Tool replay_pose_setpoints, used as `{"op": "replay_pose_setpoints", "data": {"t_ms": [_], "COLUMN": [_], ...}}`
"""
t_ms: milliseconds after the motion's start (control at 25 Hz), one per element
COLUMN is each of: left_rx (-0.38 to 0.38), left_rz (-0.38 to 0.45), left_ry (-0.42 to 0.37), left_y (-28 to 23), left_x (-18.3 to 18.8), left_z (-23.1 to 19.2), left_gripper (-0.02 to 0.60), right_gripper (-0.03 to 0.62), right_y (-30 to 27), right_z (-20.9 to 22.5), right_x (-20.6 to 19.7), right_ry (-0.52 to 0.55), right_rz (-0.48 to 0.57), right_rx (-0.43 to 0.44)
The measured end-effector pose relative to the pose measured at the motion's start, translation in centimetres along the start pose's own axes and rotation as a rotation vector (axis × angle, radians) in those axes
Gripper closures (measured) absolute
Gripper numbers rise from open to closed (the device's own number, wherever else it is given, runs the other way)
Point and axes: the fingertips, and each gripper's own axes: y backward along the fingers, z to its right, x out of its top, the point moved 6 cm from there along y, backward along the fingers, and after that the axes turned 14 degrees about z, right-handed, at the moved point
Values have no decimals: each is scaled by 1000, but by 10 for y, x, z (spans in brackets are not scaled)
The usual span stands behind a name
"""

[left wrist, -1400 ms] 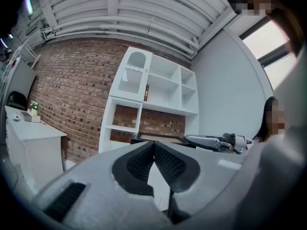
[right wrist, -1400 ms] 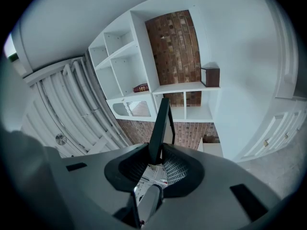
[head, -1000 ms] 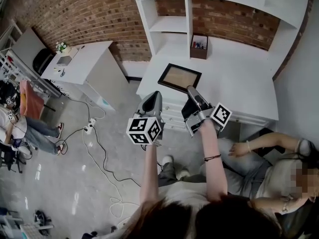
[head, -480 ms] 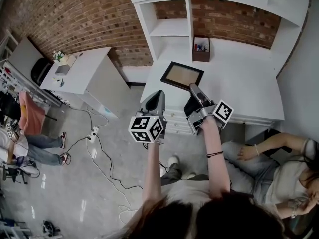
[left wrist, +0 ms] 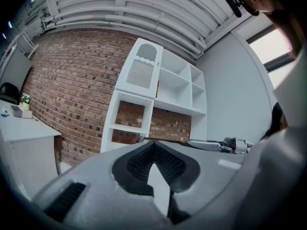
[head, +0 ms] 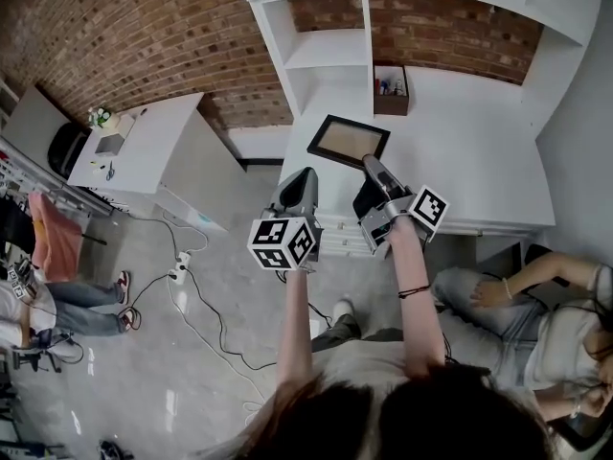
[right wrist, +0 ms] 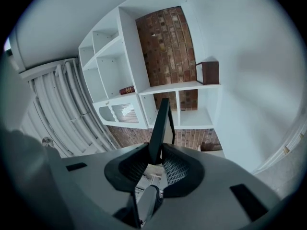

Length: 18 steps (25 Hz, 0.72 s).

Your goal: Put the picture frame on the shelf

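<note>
1. Brick wall [head: 144, 36]: far side, behind all the furniture.
2. White shelf unit [head: 326, 51]: open compartments, standing at the far edge of the desk.
3. White desk [head: 460, 161]: below the shelf unit, drawers on its near face.
4. White side table [head: 153, 132]: far left, small items on top.
5. Picture frame [head: 349, 141]: dark rim, pale centre, over the desk's near-left part. Its near right corner is in the right gripper; whether it touches the desk cannot be told.
6. Right gripper [head: 371, 167]: jaws pinching the frame's edge.
7. Left gripper [head: 306, 175]: left of the frame, apart from it, jaw tips pressed together, nothing between.
8. Brown box [head: 390, 89]: far on the desk, against the shelf.
</note>
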Motion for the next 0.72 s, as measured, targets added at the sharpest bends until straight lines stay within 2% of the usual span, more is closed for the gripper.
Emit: {"op": "replay_pose_setpoints", "data": {"t_ms": [720], "left_rx": [-112], "left_rz": [-30], "left_ry": [37], "left_y": [-40], "left_x": [-6], "left_z": [-60], "left_gripper": [571], "right_gripper": [516], "right_y": [-52], "right_z": [17], "right_x": [-18], "right_ry": [13], "right_rz": [101], "right_rx": [-2]}}
